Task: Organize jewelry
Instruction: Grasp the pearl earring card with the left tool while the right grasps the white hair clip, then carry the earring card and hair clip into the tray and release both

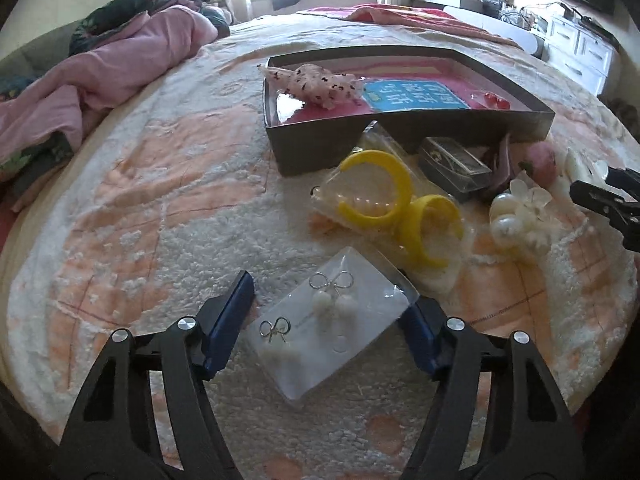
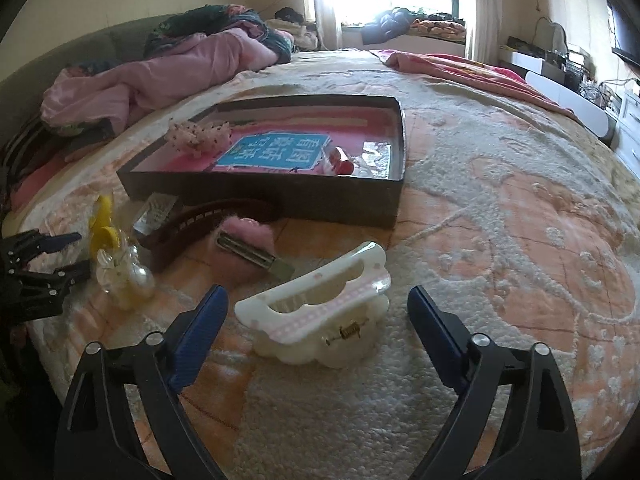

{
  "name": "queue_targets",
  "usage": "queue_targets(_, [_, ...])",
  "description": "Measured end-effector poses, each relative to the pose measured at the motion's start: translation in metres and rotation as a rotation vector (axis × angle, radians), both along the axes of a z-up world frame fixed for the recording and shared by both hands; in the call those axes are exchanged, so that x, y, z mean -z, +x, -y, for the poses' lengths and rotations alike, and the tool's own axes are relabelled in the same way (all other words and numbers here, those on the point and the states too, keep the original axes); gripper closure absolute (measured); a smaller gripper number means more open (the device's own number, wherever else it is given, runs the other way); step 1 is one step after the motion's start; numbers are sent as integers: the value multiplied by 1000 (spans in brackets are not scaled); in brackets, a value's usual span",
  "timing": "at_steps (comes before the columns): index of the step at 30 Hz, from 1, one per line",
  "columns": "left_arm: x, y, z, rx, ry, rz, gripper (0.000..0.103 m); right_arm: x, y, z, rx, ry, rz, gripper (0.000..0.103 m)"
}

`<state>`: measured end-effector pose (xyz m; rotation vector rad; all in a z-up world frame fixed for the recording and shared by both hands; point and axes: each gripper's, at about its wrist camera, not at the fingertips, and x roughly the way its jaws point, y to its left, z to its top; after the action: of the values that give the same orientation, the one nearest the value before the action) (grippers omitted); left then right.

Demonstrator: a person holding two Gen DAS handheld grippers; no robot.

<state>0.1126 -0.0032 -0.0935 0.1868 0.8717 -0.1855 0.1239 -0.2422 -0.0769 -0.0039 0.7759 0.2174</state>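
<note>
Jewelry lay spread over the fluffy peach-and-white bed cover (image 1: pixel 168 208), and a clear packet of pearl bow earrings (image 1: pixel 328 320) sat between the blue pads of the left tongs (image 1: pixel 332 316). The right pad touched the packet's edge, the left pad stood clear of it, so the jaws were parted and nothing was gripped. Just beyond the packet lay two yellow open bangles (image 1: pixel 384 196) on a clear bag, with a pearl-and-flower hair piece (image 1: pixel 516 212) to their right and a small clear case (image 1: pixel 456 164) behind them. The right tongs (image 2: pixel 316 316) were spread wide, their pads on either side of a white and pink claw hair clip (image 2: pixel 320 312) resting on the cover, touching it on neither side. Past the clip lay a metal hair slide with a pink fluffy top (image 2: pixel 252 248) and a dark brown studded band (image 2: pixel 208 216). Farther back stood a shallow dark box (image 2: pixel 264 196) with a pink lining, holding a pink speckled scrunchie (image 2: pixel 200 136), a blue printed card (image 2: pixel 276 152) and a small red piece (image 2: pixel 342 160). A crumpled pink quilt (image 2: pixel 160 72) lay at the far side of the bed.
</note>
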Motion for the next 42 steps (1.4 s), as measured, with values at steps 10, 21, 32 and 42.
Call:
queue_targets(10, [-22,-14,-5,-12,-47,42,50,-3,-5,6,25,-4,21,36])
queue_targets(21, [-49,-15,-2,-8,-124,103,50,-24,-20,17,55,14,64,36])
queue_targets(32, [-64,0,11,4,-181,137,50,-40,-23,14,39,28,110,36])
queue_targets(42, [-75,22,27,29,-195,168,50,-47,-14,12,31,31,123,36])
